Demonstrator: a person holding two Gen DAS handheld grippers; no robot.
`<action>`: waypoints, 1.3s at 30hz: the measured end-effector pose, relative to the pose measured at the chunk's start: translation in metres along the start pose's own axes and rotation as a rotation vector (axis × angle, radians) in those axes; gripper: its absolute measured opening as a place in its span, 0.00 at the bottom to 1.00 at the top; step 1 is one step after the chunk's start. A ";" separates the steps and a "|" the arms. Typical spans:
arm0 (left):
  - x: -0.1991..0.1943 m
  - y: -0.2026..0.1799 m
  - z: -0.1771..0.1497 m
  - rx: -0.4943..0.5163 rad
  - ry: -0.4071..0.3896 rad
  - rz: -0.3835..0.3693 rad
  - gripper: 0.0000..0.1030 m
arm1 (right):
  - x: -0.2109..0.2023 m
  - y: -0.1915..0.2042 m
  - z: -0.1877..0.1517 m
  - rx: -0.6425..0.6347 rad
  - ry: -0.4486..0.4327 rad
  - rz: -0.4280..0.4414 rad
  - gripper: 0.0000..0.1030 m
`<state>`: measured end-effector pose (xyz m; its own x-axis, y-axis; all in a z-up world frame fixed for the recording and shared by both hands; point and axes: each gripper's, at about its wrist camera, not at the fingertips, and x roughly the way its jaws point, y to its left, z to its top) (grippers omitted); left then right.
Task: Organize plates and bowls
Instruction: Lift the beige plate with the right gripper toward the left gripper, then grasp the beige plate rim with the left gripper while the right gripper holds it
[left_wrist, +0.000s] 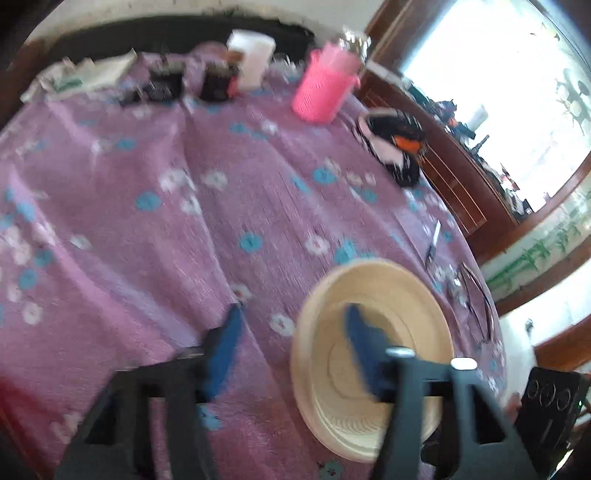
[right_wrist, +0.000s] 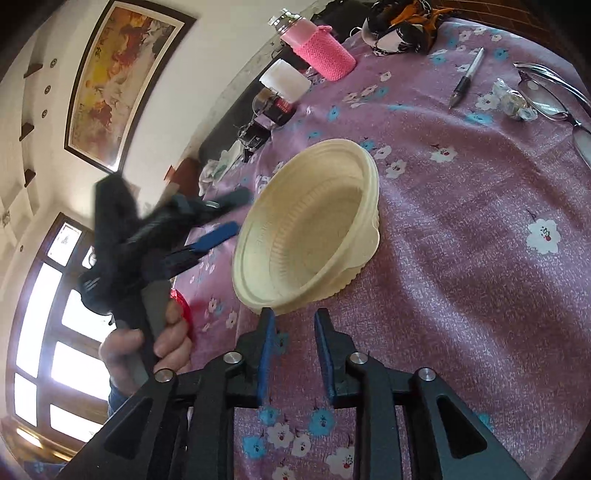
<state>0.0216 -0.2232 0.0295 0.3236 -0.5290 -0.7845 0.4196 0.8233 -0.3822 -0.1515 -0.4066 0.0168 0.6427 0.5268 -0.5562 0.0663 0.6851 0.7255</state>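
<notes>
lots of bare purple tablecloth (right_wrist: 461, 236) around the cream bowl (right_wrist: 310, 229). clutter sits at the edges: pen (right_wrist: 466, 78), glasses (right_wrist: 554, 96), pink bottle (right_wrist: 317, 48), dark jars (left_wrist: 192, 79).

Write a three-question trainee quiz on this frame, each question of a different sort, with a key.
1. True or false: the right gripper is clamped on the cream bowl.
2. Which lies beside the eyeglasses? A) a spoon B) a pen C) a red plate
3. Fill in: the bottle wears a knitted sleeve coloured ____.

Key: 1 false, its jaws stand apart just short of the rim; 2 B; 3 pink.
</notes>
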 end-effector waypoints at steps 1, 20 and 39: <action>0.003 -0.001 -0.004 0.012 0.017 -0.006 0.33 | 0.001 0.000 0.002 0.001 -0.002 0.002 0.28; -0.023 -0.032 -0.057 0.122 -0.004 0.003 0.47 | -0.037 -0.008 0.014 -0.057 -0.151 -0.168 0.29; -0.048 -0.039 -0.072 0.195 -0.104 0.093 0.19 | -0.038 0.011 0.008 -0.130 -0.168 -0.190 0.18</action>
<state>-0.0715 -0.2154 0.0466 0.4495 -0.4794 -0.7537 0.5367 0.8194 -0.2011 -0.1687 -0.4231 0.0496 0.7465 0.2995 -0.5942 0.1061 0.8280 0.5506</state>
